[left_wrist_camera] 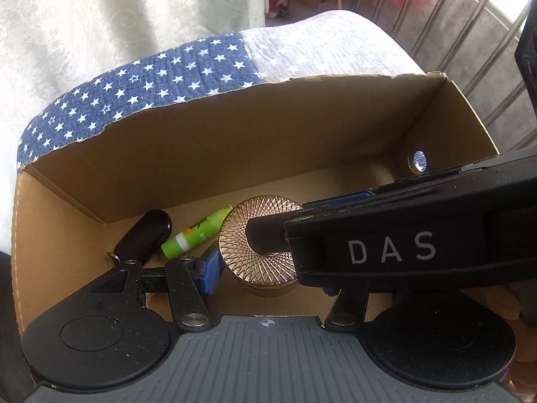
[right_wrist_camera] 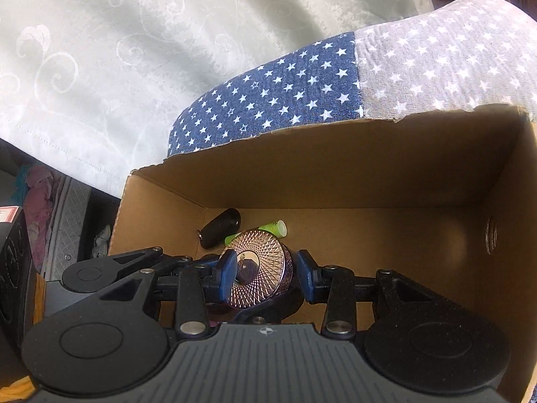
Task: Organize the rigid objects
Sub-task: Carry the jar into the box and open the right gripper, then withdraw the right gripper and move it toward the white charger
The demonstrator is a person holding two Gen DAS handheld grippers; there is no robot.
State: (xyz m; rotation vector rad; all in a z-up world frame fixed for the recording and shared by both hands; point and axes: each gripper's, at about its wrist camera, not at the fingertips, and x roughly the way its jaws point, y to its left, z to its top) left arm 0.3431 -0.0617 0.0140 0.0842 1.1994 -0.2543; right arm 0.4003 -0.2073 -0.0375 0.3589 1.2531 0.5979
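Note:
An open cardboard box (left_wrist_camera: 235,141) (right_wrist_camera: 335,174) holds a round rose-gold jar with a patterned lid (left_wrist_camera: 258,235) (right_wrist_camera: 258,268), a green tube (left_wrist_camera: 198,231) (right_wrist_camera: 273,226) and a black key fob (left_wrist_camera: 144,235) (right_wrist_camera: 221,228). My right gripper (right_wrist_camera: 266,273) is inside the box with its blue pads on both sides of the jar. It crosses the left wrist view as a black body marked DAS (left_wrist_camera: 402,235). My left gripper (left_wrist_camera: 268,275) sits low in the box around the jar; one blue pad (left_wrist_camera: 209,270) shows left of it, the other is hidden.
The box rests on a star-patterned blue and grey cushion (left_wrist_camera: 151,84) (right_wrist_camera: 285,94). A pale patterned cloth (right_wrist_camera: 117,50) lies behind. A metal railing (left_wrist_camera: 453,33) stands at the far right. The box's right wall has a round hole (left_wrist_camera: 418,161).

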